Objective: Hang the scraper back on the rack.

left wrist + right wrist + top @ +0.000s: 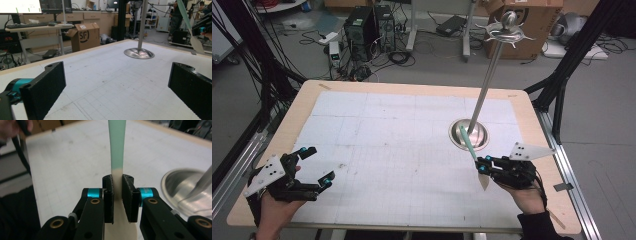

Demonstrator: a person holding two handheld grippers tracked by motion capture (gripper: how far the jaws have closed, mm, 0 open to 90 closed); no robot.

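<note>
Slim spatula [117, 147] with mint-green handle and cream blade, centre of the right gripper view, right gripper [117, 195] clamped tight on its cream part, handle tip by the steel stand base [468, 134] right of centre in the high view, left gripper [314, 167] lower left, jaws wide apart and empty, white gridded mat [402, 150] beneath.

A stand [469, 134] is rising from the right half of the table [412, 89], its pole leaning toward the far right. Just near of its base, the right gripper [482, 166] is holding a spatula [473, 152]; the left gripper [316, 167] is sitting well apart at the near left corner.
</note>
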